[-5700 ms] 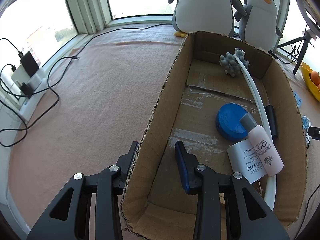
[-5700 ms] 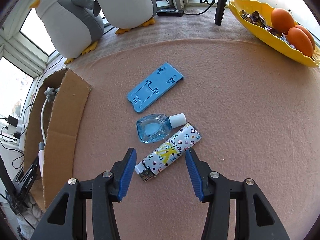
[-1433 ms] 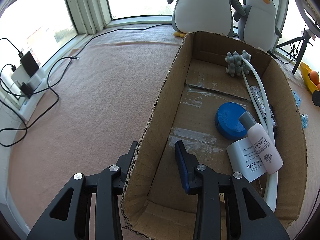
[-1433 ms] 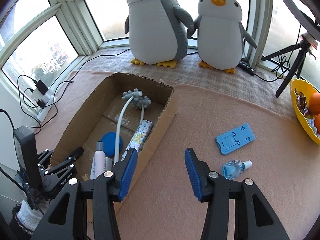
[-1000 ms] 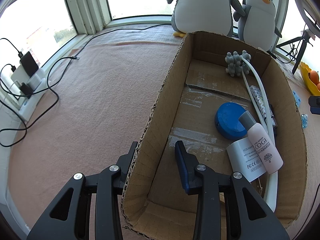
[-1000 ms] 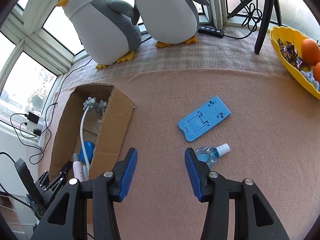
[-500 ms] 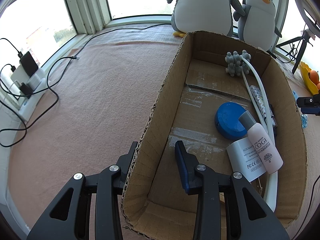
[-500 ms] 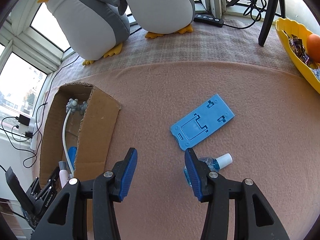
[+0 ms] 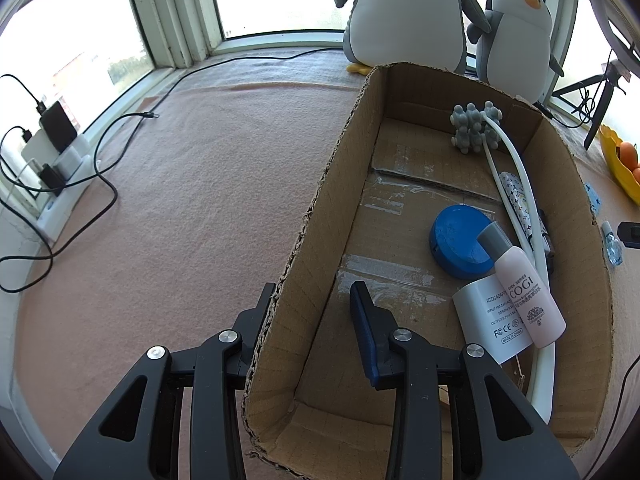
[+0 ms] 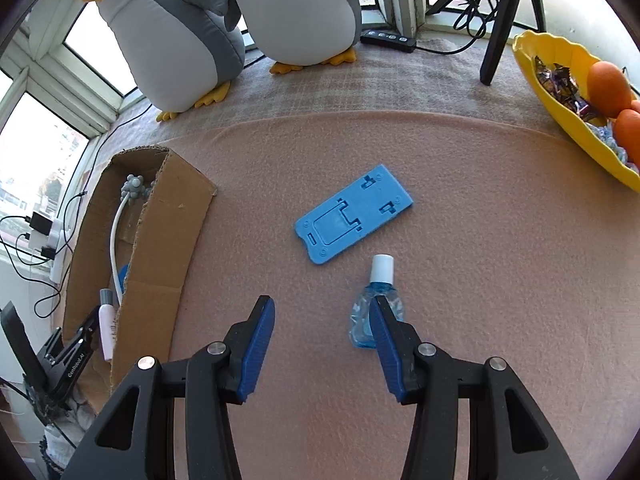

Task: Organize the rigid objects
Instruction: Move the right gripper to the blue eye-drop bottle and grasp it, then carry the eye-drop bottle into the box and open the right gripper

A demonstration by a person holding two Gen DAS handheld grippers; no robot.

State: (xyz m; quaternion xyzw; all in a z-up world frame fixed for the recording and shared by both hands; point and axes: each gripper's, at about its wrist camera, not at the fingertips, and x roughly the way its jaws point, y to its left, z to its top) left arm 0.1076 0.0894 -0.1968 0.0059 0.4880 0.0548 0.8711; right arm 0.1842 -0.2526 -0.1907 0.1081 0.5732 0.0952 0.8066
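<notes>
A cardboard box (image 9: 316, 216) holds a blue round lid (image 9: 460, 246), a pink bottle (image 9: 524, 292), a white adapter (image 9: 492, 320), a white hose with a grey head (image 9: 474, 128) and a patterned tube (image 9: 516, 196). My left gripper (image 9: 312, 304) straddles the box's left wall, one finger on each side, apart from it. In the right wrist view a small blue bottle (image 10: 378, 300) and a blue phone stand (image 10: 354, 218) lie on the pink cloth. My right gripper (image 10: 320, 316) is open and empty; its right finger overlaps the bottle. The box (image 10: 160, 256) is at left.
Two plush penguins (image 10: 224, 28) stand at the back. A yellow bowl of oranges and sweets (image 10: 580, 96) sits at the far right beside a black tripod leg (image 10: 498, 28). Chargers and cables (image 9: 52, 152) lie at the left by the window.
The patterned tube went from the cloth into the box. My right gripper has since swung back over the cloth and come down beside the small blue bottle. The left gripper has not moved.
</notes>
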